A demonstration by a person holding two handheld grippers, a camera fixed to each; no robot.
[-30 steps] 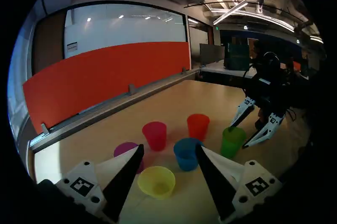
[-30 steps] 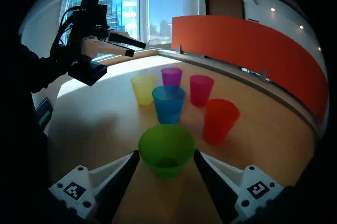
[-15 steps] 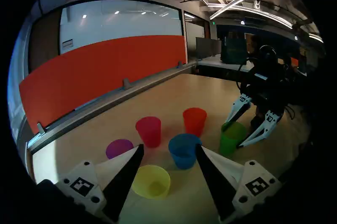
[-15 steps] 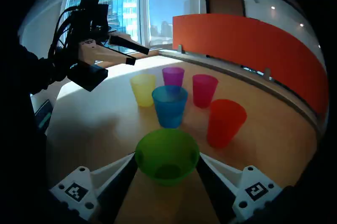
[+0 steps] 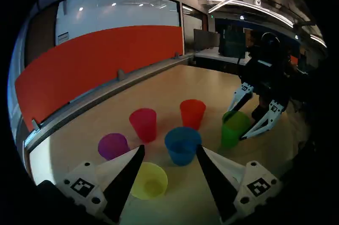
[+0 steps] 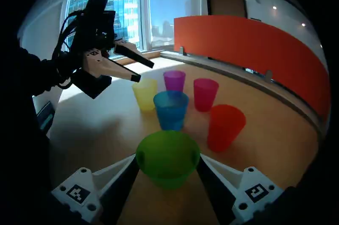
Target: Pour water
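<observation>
Several plastic cups stand together on a wooden table point(image 5: 182, 85). My right gripper point(image 6: 167, 157) is shut on the green cup point(image 6: 168, 172), with a finger pressed to each side; this right gripper point(image 5: 237, 124) and green cup point(image 5: 232, 129) also appear in the left gripper view at the right. My left gripper point(image 5: 169, 148) is open, and the yellow cup point(image 5: 148, 181) sits low between its fingers. From the right gripper view, the left gripper point(image 6: 142, 71) hovers just above the yellow cup point(image 6: 144, 93), apart from it. The blue cup point(image 5: 182, 145) stands just past its fingertips.
A pink cup point(image 5: 143, 123), a purple cup point(image 5: 112, 146) and a red cup point(image 5: 192, 113) stand close around the blue one. An orange partition point(image 5: 97, 59) runs along the table's far edge. Windows point(image 6: 123, 9) lie behind the left gripper. A dark sleeve point(image 6: 36, 76) holds it.
My left gripper has come closer to the cups and over the yellow one. The right gripper's fingers have closed from beside the green cup onto it.
</observation>
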